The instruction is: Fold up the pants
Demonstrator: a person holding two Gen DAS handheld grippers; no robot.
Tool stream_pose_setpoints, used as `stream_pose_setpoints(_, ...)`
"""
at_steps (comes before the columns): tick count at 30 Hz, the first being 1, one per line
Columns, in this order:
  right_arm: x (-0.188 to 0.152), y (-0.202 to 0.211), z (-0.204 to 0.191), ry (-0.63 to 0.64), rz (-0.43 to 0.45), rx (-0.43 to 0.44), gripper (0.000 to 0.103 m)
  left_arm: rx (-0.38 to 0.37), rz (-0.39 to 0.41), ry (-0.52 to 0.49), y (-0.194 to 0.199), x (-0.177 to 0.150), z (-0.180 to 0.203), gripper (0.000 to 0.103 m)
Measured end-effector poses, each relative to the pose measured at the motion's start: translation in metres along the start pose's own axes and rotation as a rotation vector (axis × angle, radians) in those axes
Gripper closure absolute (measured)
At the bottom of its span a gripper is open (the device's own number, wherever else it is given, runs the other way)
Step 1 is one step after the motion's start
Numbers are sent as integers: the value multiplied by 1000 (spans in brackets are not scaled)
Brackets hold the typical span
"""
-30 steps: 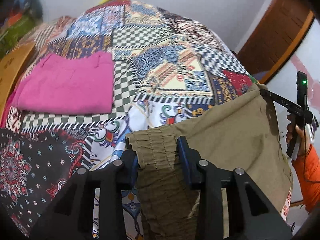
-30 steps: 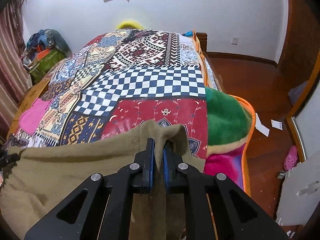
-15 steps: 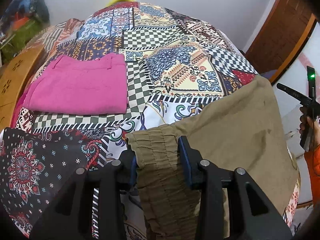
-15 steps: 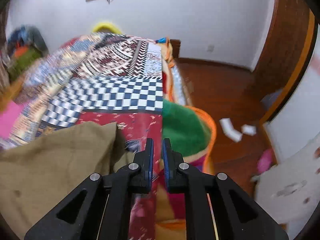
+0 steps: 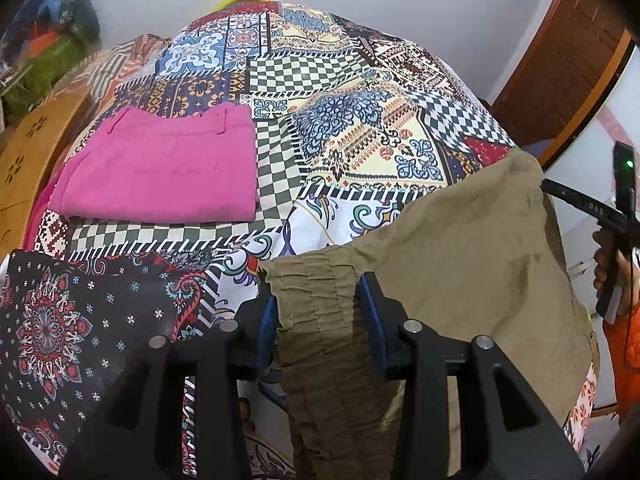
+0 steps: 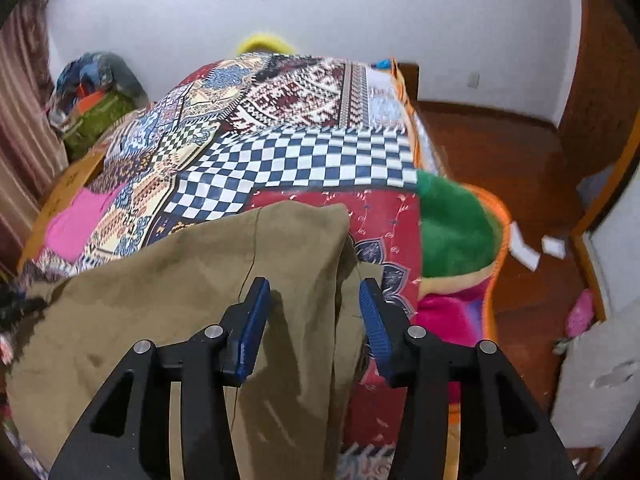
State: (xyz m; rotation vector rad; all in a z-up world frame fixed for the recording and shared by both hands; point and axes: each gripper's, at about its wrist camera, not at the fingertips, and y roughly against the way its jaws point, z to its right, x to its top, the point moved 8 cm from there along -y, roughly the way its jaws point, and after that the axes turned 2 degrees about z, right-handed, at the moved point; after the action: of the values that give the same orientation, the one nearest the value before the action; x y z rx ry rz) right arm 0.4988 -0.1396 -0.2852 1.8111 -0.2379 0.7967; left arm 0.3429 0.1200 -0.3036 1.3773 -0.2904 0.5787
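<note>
Olive pants (image 5: 460, 260) lie spread across the near edge of a patchwork bedspread (image 5: 360, 80). My left gripper (image 5: 320, 312) is shut on their gathered elastic waistband, which fills the gap between the blue pads and drapes down over the fingers. In the right wrist view the leg end of the pants (image 6: 180, 300) lies under my right gripper (image 6: 314, 300). Its jaws are opening, with a fold of cloth between them that neither pad presses. From the left wrist view the right gripper (image 5: 546, 184) sits at the pants' far corner, held by a hand (image 5: 604, 264).
Folded pink pants (image 5: 160, 168) lie on the bed beyond the left gripper. A green and pink blanket (image 6: 452, 228) hangs off the bed's corner. A wooden bed board (image 5: 28, 160) and a heap of clothes (image 5: 44, 40) stand at the left. Papers (image 6: 524, 248) lie on the wooden floor.
The right gripper let go of the pants' leg end, swung off to the right, came back over it, and its jaws now stand apart. The left gripper kept its hold.
</note>
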Motion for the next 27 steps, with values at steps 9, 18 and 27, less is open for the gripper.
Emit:
stream_pose_setpoints(9, -5, -16, 42, 2, -7, -187, 67, 28, 3, -28, -8, -3, -2, 54)
stream_pose_setpoints(18, -20, 41, 68, -20, 16, -192, 74, 57, 45, -18, 12, 7, -7, 48)
stream_pose_setpoints(27, -26, 48, 24, -6, 4, -40, 55, 64, 82, 55, 45, 15, -23, 29)
